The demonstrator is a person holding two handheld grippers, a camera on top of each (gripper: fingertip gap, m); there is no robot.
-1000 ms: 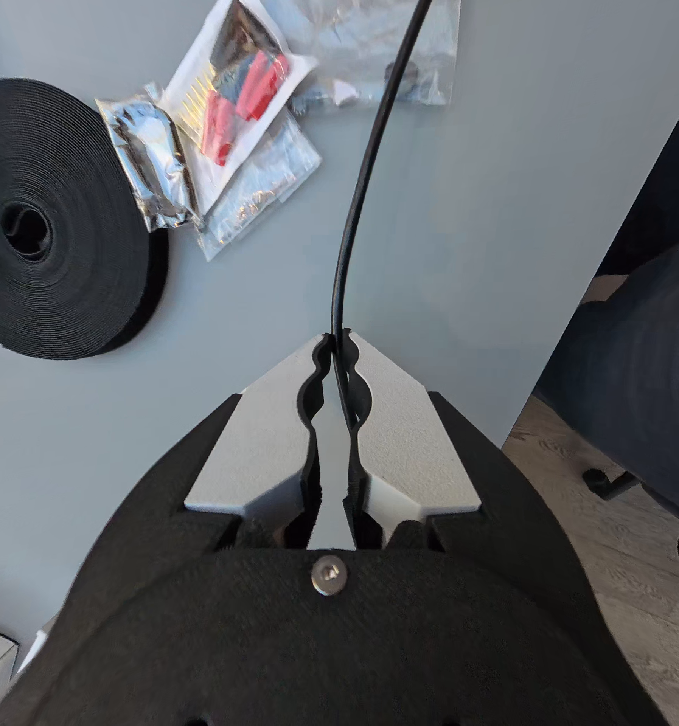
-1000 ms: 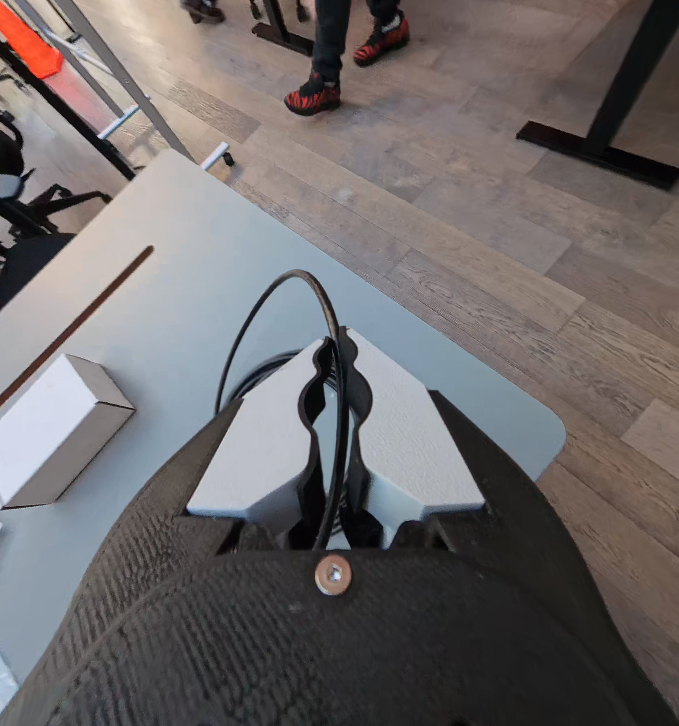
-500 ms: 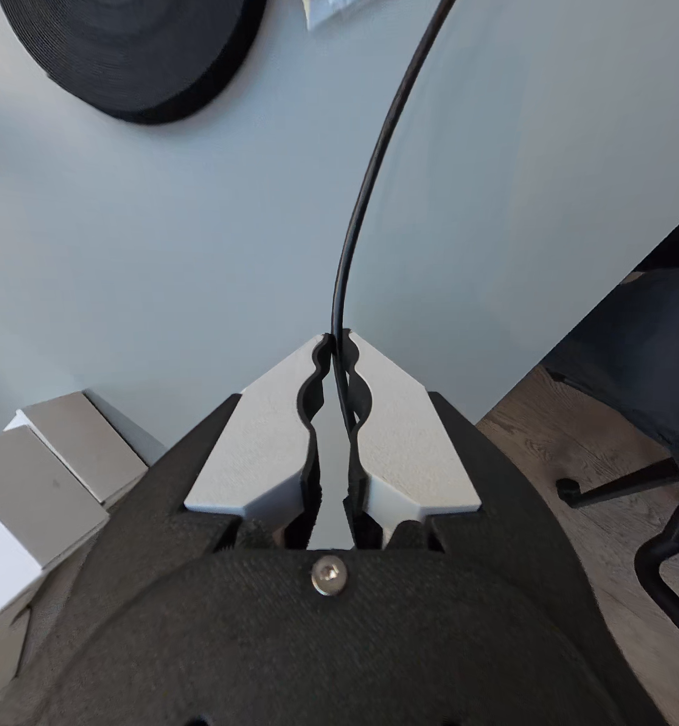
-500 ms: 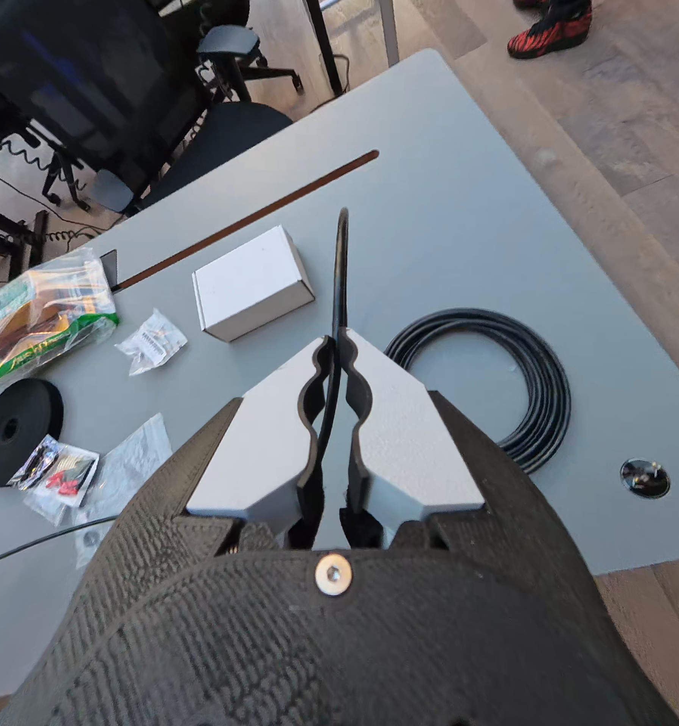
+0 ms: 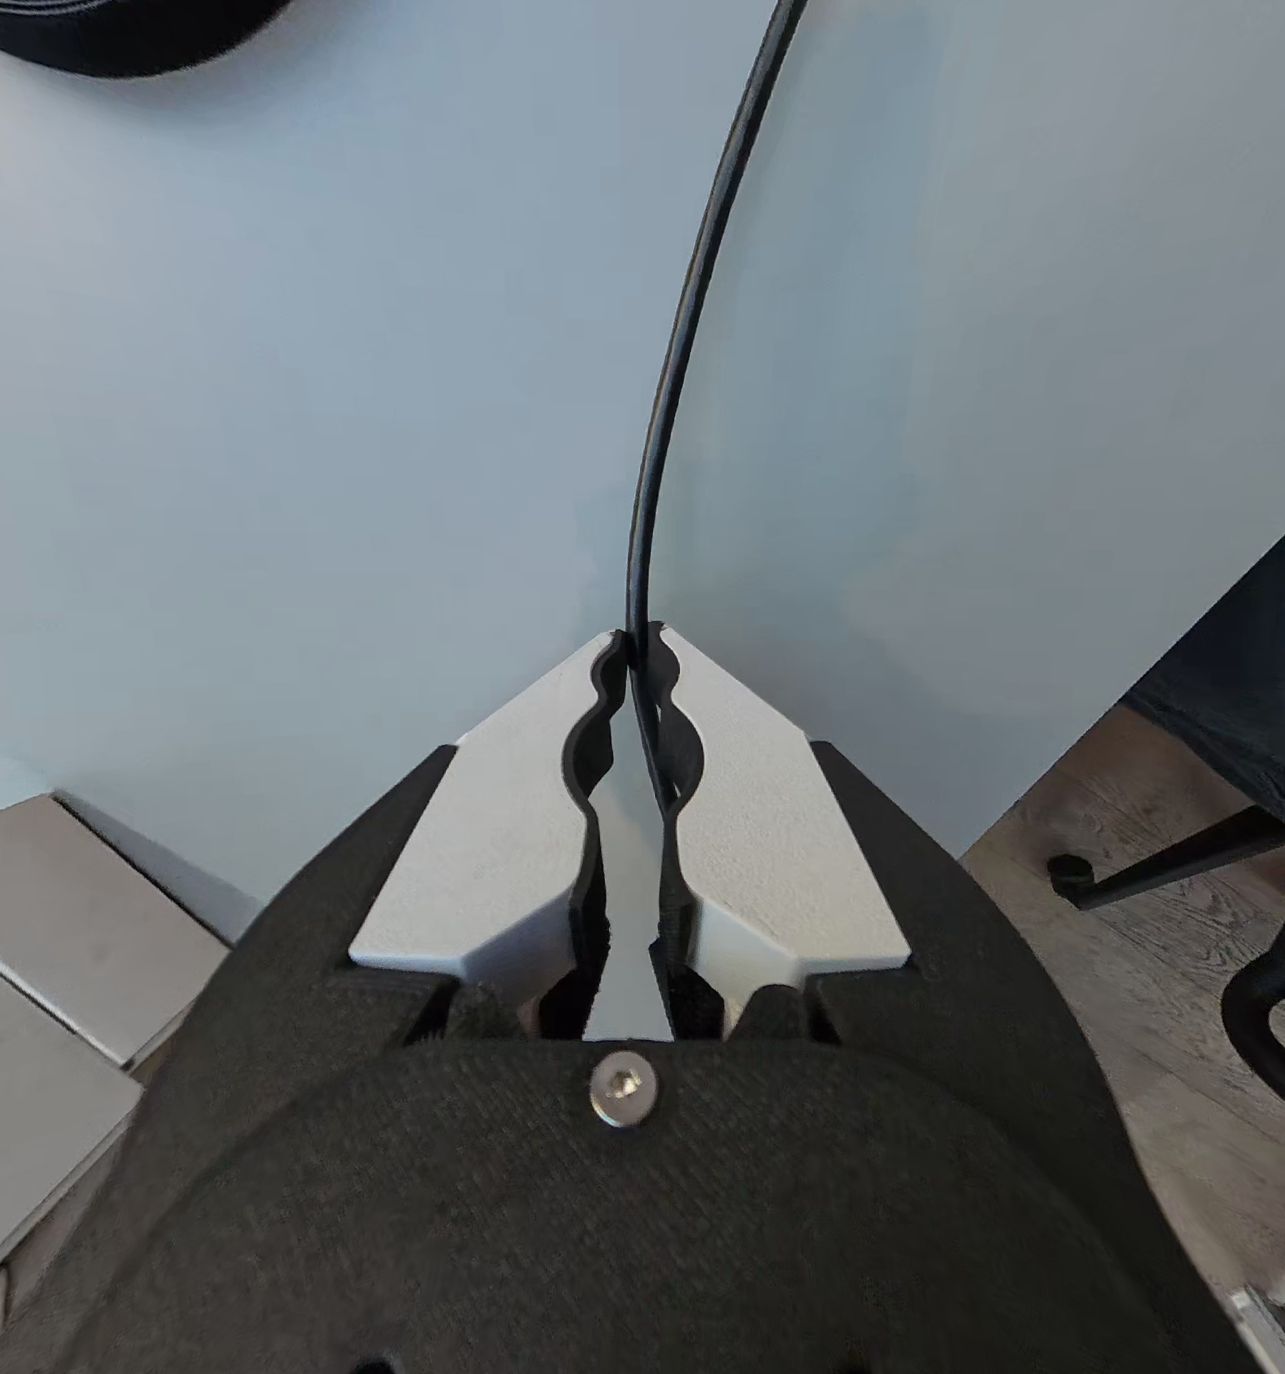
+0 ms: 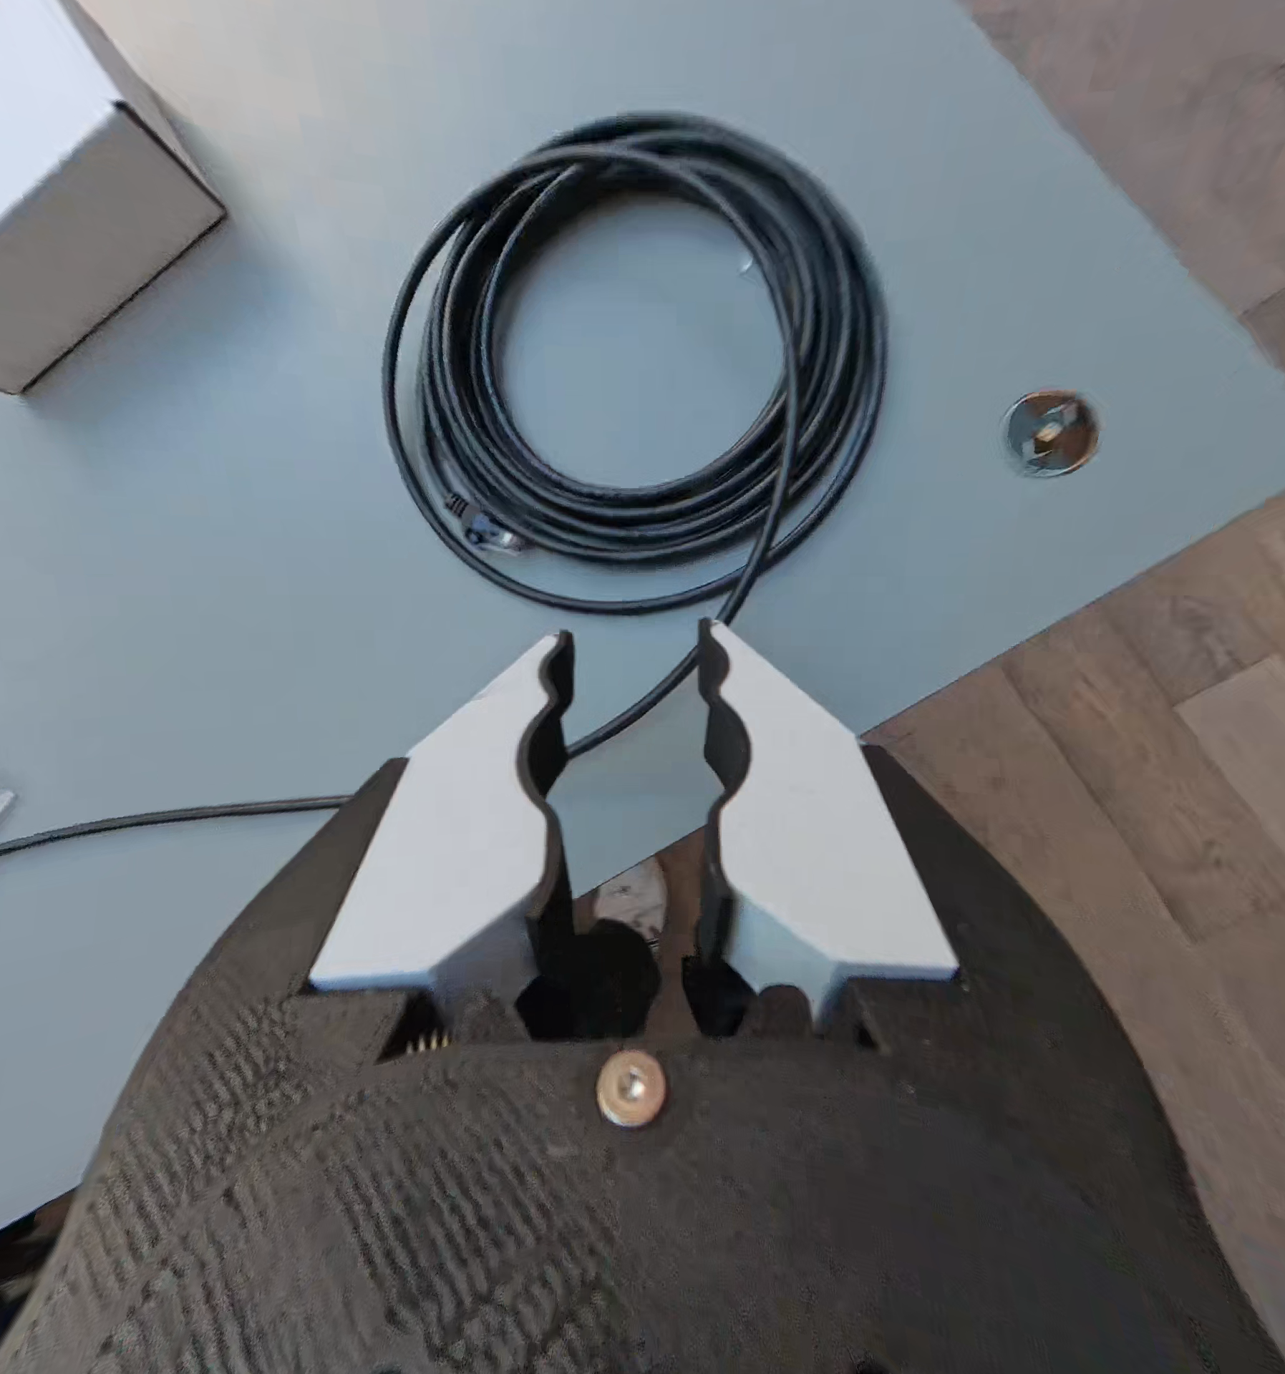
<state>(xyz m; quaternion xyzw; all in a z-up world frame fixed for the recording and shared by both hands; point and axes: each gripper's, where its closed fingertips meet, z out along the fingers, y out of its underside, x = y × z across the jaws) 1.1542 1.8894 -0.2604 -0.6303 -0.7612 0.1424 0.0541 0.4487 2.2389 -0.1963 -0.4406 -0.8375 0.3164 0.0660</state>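
Note:
My left gripper (image 5: 640, 634) is shut on a thin black cable (image 5: 706, 245), which rises from the fingertips and leaves the top of the left wrist view. In the right wrist view my right gripper (image 6: 635, 636) is open and empty above the grey table (image 6: 215, 565). A loose stretch of the black cable (image 6: 646, 702) passes under its jaws and runs off to the left. Just ahead lies the coiled part of the cable (image 6: 635, 357), flat on the table, with a plug end (image 6: 487, 531) at its near left side.
A white cardboard box (image 6: 51, 186) stands at the far left. A round metal fitting (image 6: 1052, 431) sits near the table's right corner. Grey boxes (image 5: 37, 959) lie at the left; a black tape roll (image 5: 104, 37) is at the top. A chair base (image 5: 1219, 855) stands on the wood floor. From the right gripper's tips to the round metal fitting (image 6: 1052, 431) is close to 15 centimeters.
My right gripper has opened and let go of the cable, and now looks down on the coil. The left gripper has kept its hold and drawn back from the tape roll.

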